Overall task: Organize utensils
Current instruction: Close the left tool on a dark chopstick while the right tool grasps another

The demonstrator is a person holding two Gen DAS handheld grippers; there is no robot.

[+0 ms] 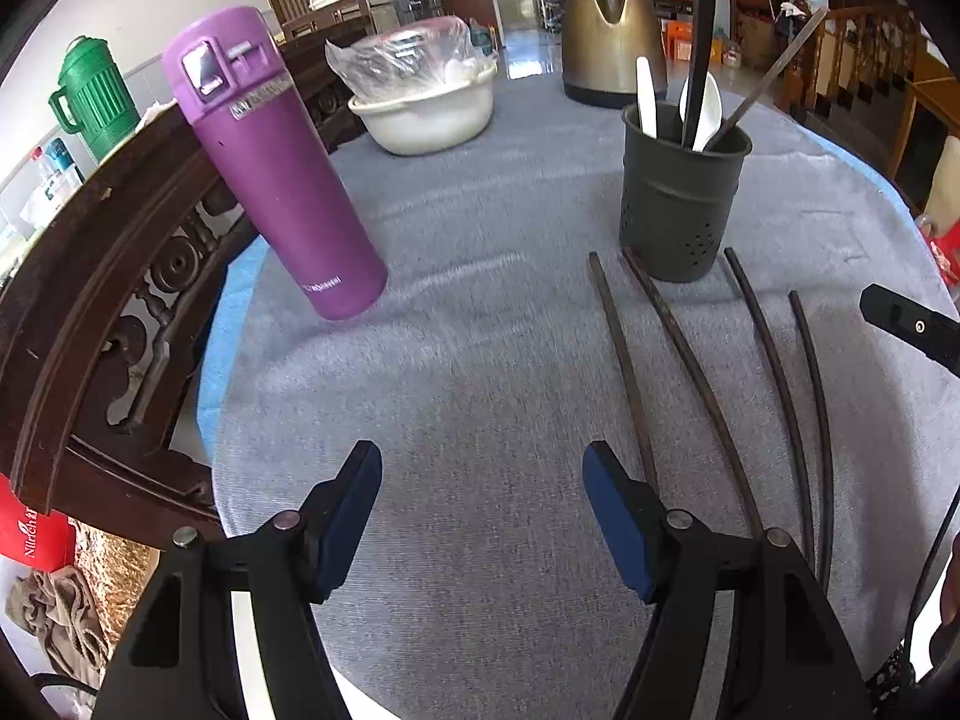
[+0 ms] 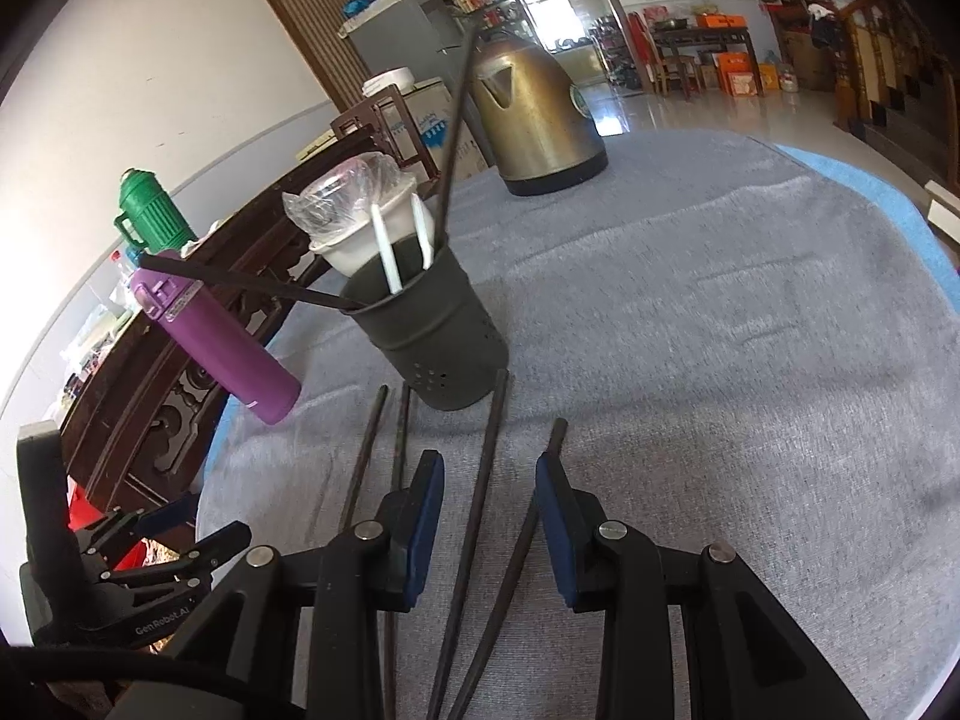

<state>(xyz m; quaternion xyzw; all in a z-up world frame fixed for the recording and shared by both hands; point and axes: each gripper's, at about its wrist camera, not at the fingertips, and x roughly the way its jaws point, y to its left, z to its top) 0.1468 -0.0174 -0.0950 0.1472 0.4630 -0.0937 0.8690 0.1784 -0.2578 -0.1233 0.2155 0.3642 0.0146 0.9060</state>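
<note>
Grey cloth [image 1: 480,312] covers the whole table, which I like, since the four loose chopsticks lie flat on it and don't roll. They're fanned out just in front of the dark utensil holder [image 1: 681,204], tips toward it, so each one is a short lift into the cup. The holder already has two white spoons [image 1: 708,105] and a couple of long sticks leaning on its rim.

My left gripper [image 1: 483,510] is spread wide with nothing in it, hanging over bare cloth just left of the leftmost brown chopstick [image 1: 624,372]. The right gripper [image 2: 489,516] is half-parted and straddles a black chopstick [image 2: 480,498]; the blue pads [image 2: 555,516] aren't pressing on it as far as I can see, so I'd call it released.

The purple flask [image 1: 276,162] and brass kettle [image 1: 612,30] stand well clear of the holder, so neither should get in my way.
</note>
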